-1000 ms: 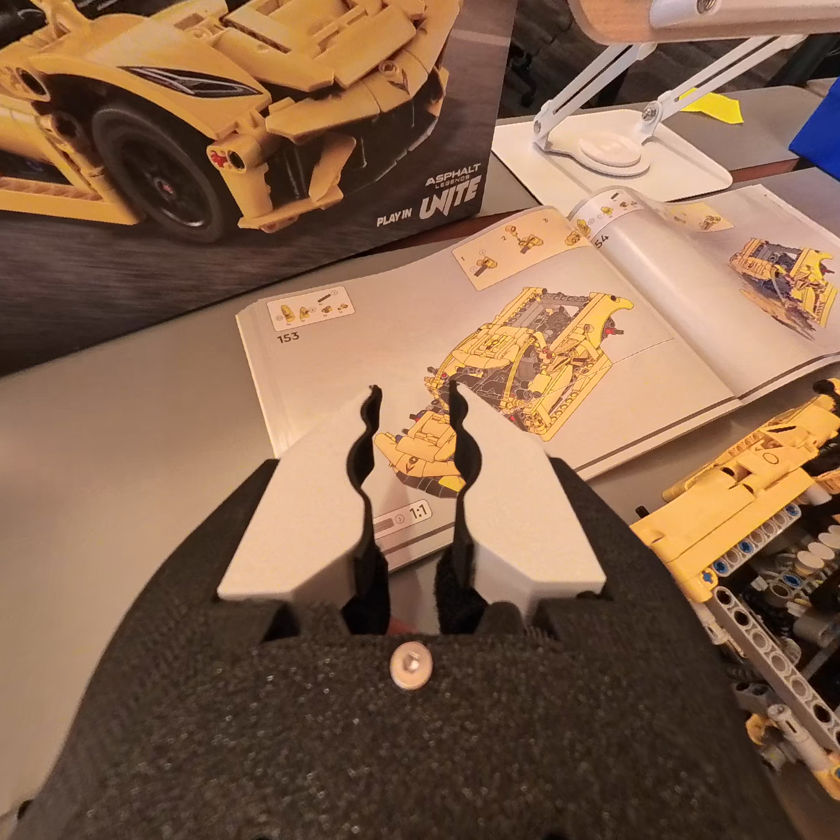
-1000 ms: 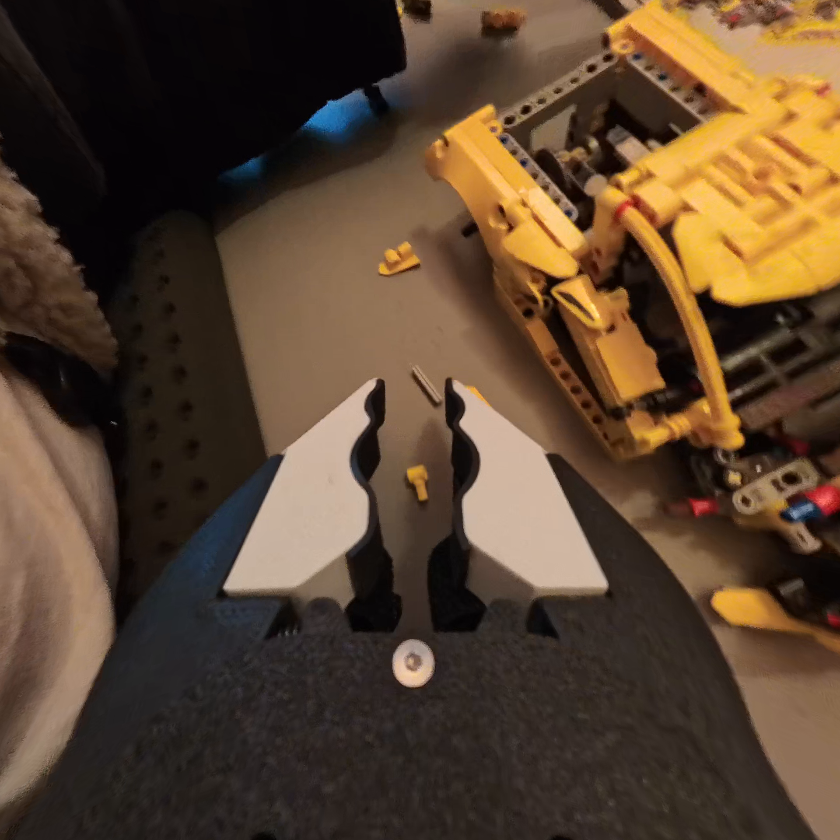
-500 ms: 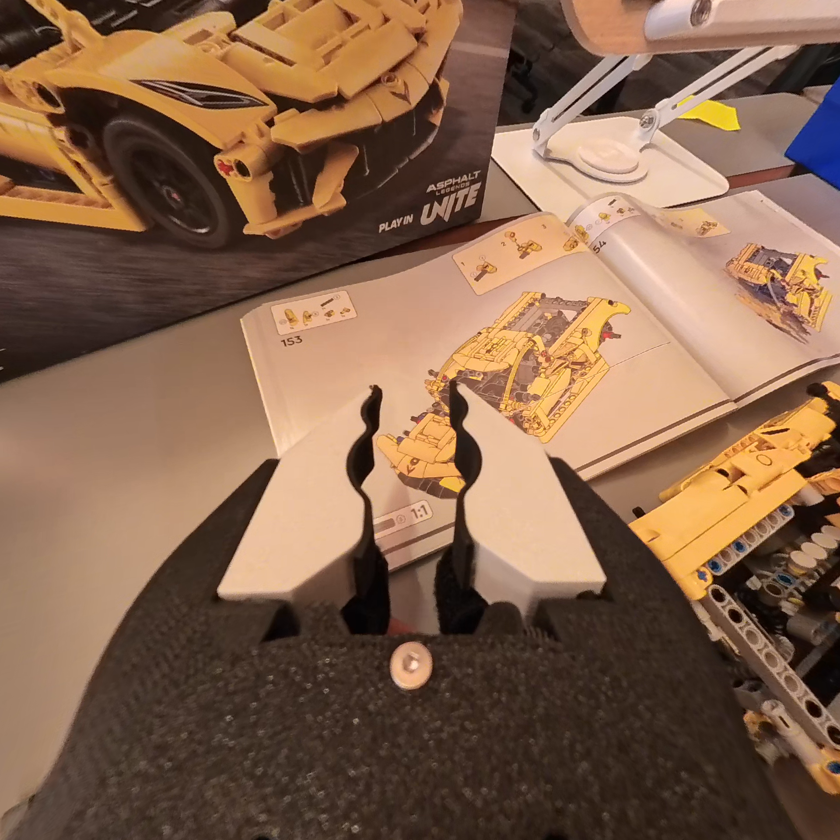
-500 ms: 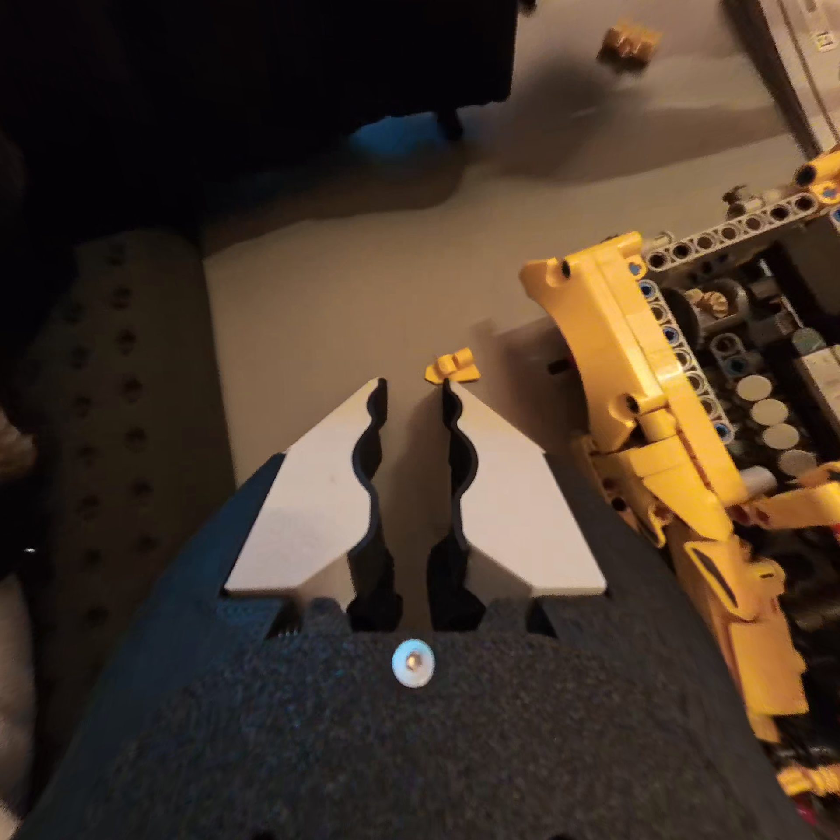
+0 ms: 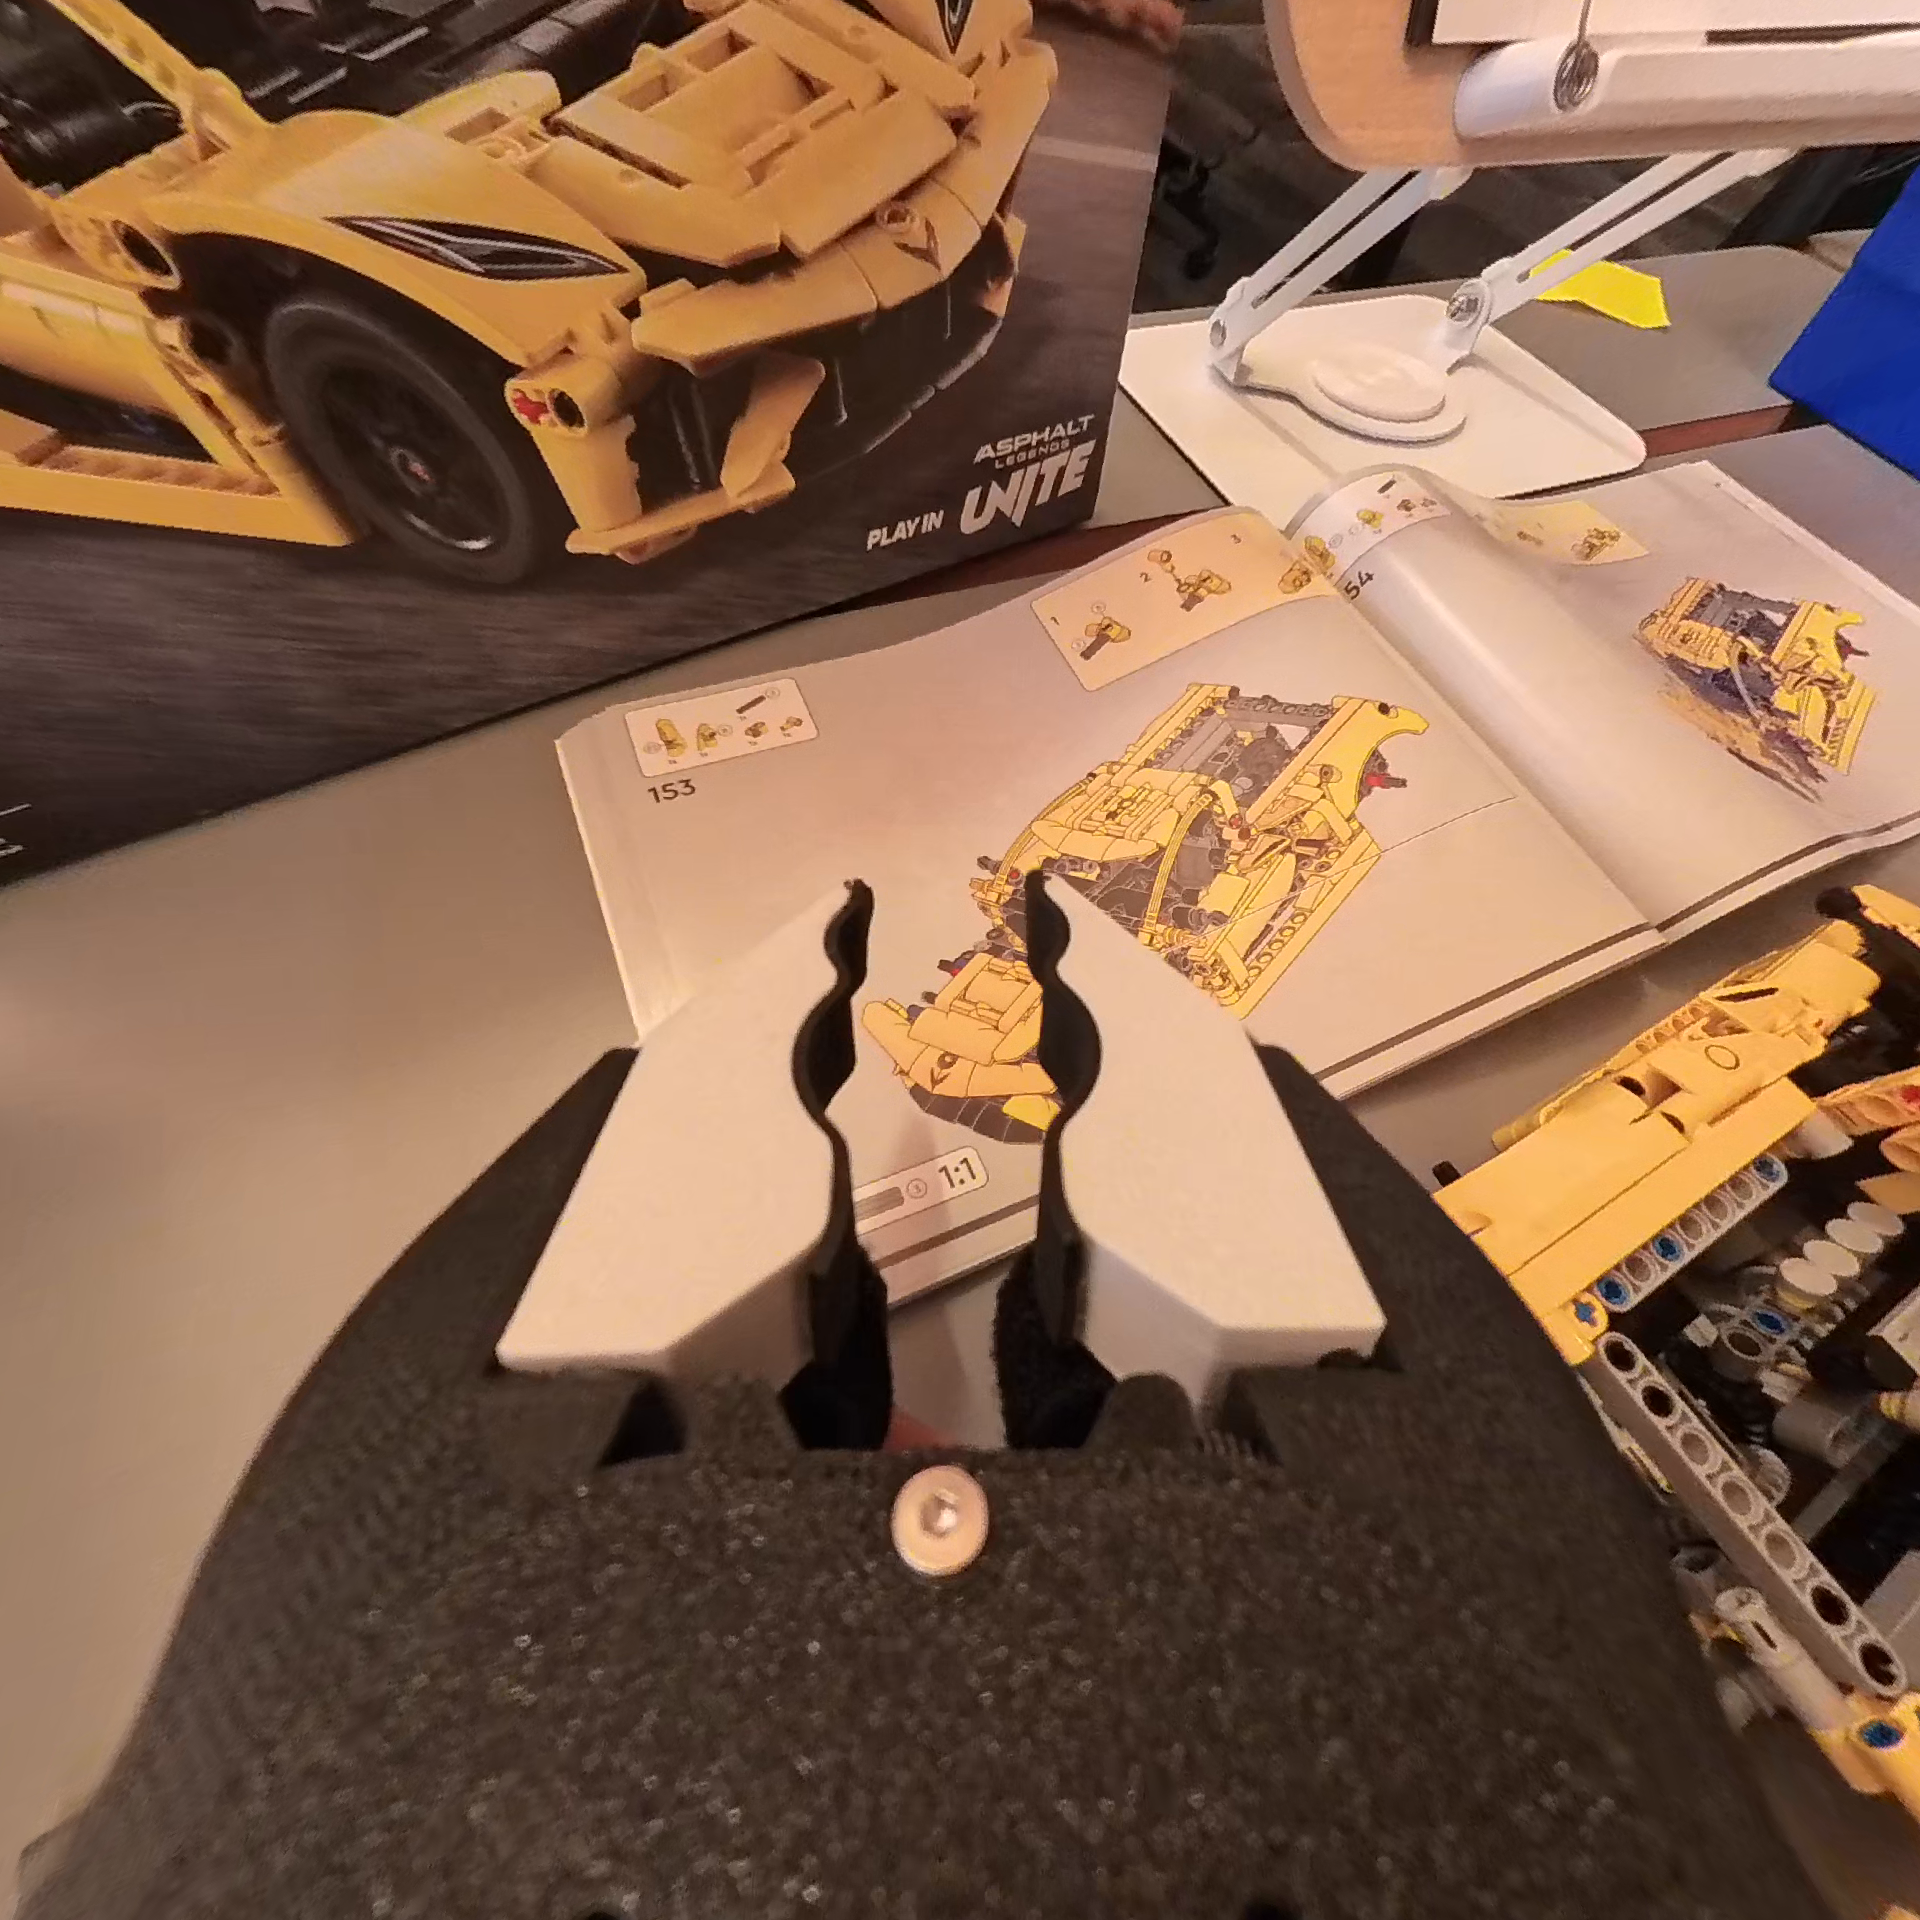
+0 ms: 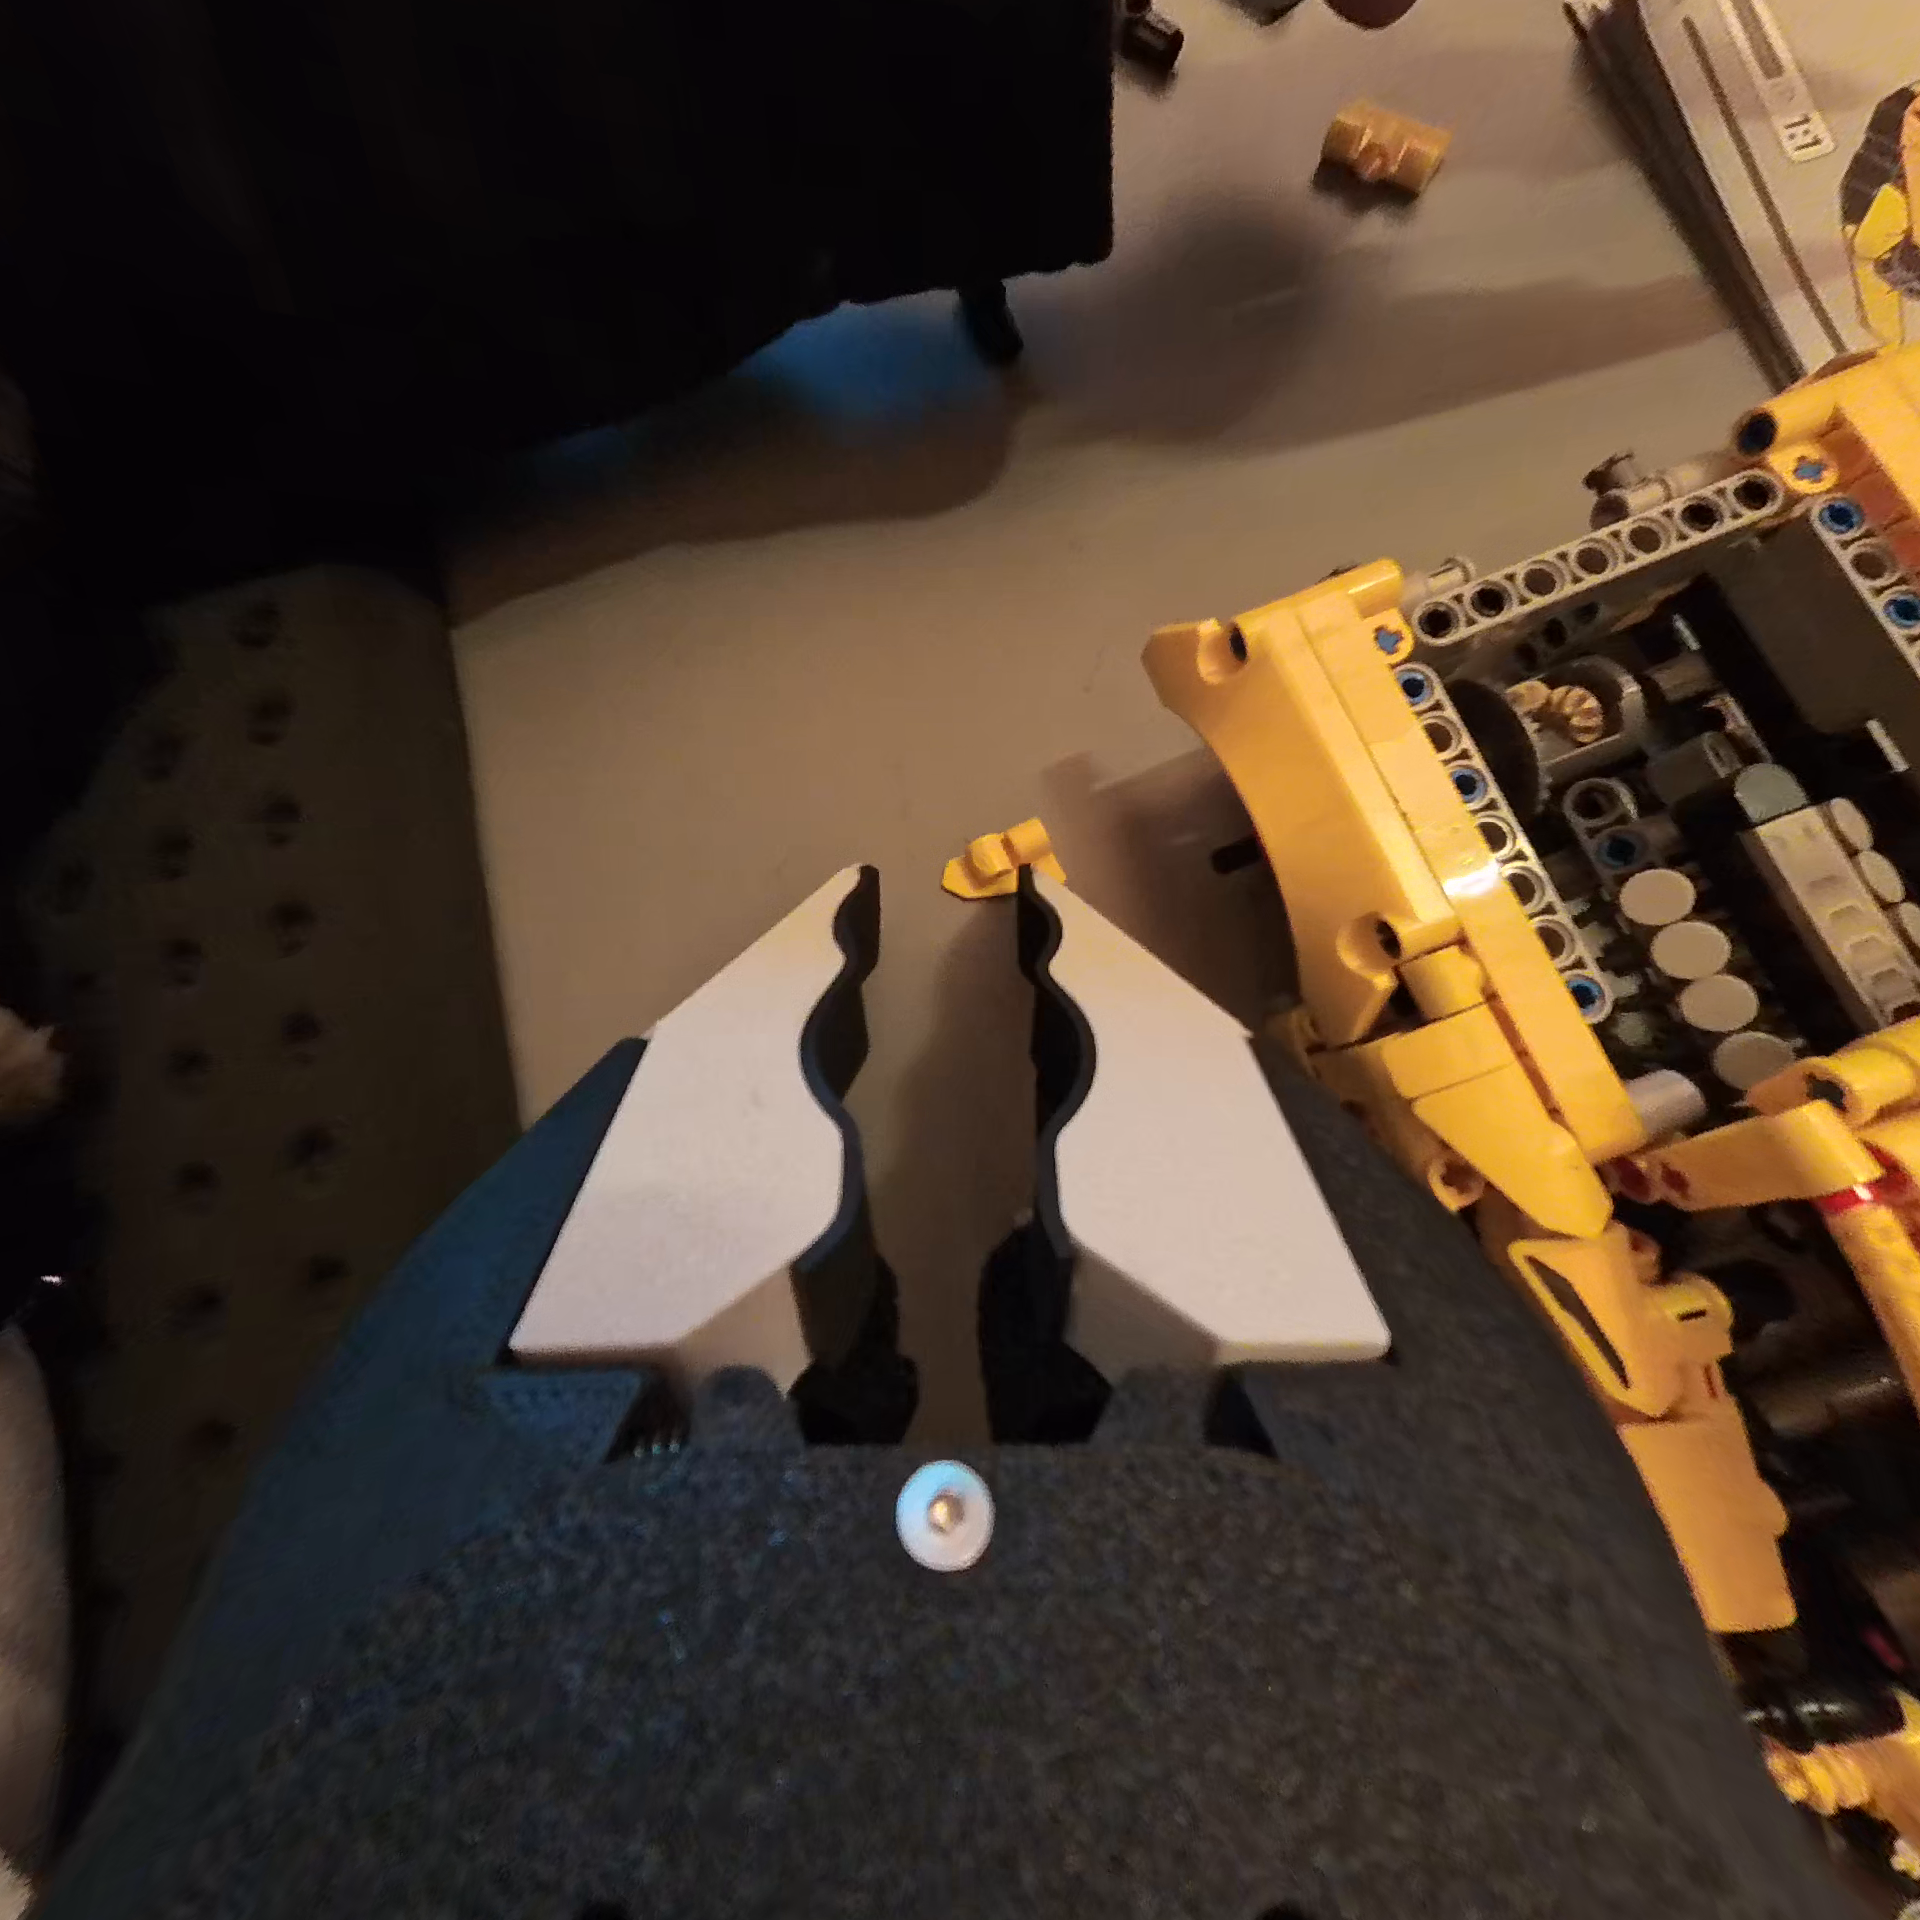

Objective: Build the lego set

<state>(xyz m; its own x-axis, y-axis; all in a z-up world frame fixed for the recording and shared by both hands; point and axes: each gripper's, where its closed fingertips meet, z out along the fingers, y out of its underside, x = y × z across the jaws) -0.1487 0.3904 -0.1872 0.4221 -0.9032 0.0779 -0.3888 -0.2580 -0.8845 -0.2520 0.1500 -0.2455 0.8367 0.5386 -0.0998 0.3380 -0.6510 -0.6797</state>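
- The right gripper has swung toward the table's far side — the small yellow piece now sits at its fingertips.
- The partly built yellow car has slid to the view's right edge.

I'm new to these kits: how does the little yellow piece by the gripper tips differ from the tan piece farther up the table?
The little yellow piece is bright yellow; the tan piece is duller and brownish. The yellow one looks flat and lies just ahead of the right gripper, beside the model; the tan one looks chunkier and lies apart, near the booklet. Both lie loose on the table.
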